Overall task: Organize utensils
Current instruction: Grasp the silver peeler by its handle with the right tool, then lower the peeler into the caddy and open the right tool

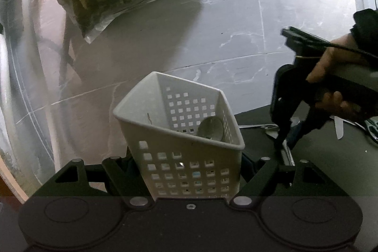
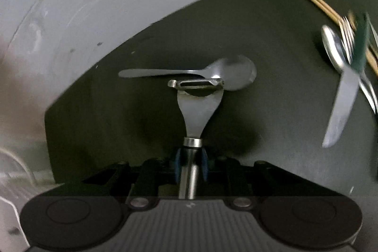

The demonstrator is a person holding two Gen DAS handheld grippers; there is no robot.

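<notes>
Steel peeler (image 2: 197, 108) clamped in right gripper (image 2: 191, 165) above spoon (image 2: 203, 73).

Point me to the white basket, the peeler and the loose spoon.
white basket (image 1: 179, 169), left wrist view, on its near perforated wall.
peeler (image 2: 199, 110), right wrist view, on the flat metal neck below the blade.
spoon (image 2: 238, 73), right wrist view, on its bowl.

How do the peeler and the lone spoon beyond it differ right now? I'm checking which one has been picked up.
The peeler is clamped by its handle in the right gripper, while the spoon lies loose on the dark mat. The peeler points away from the camera; the spoon lies crosswise. The peeler ends in a slotted blade, the spoon in a round bowl. Both are shiny metal.
</notes>
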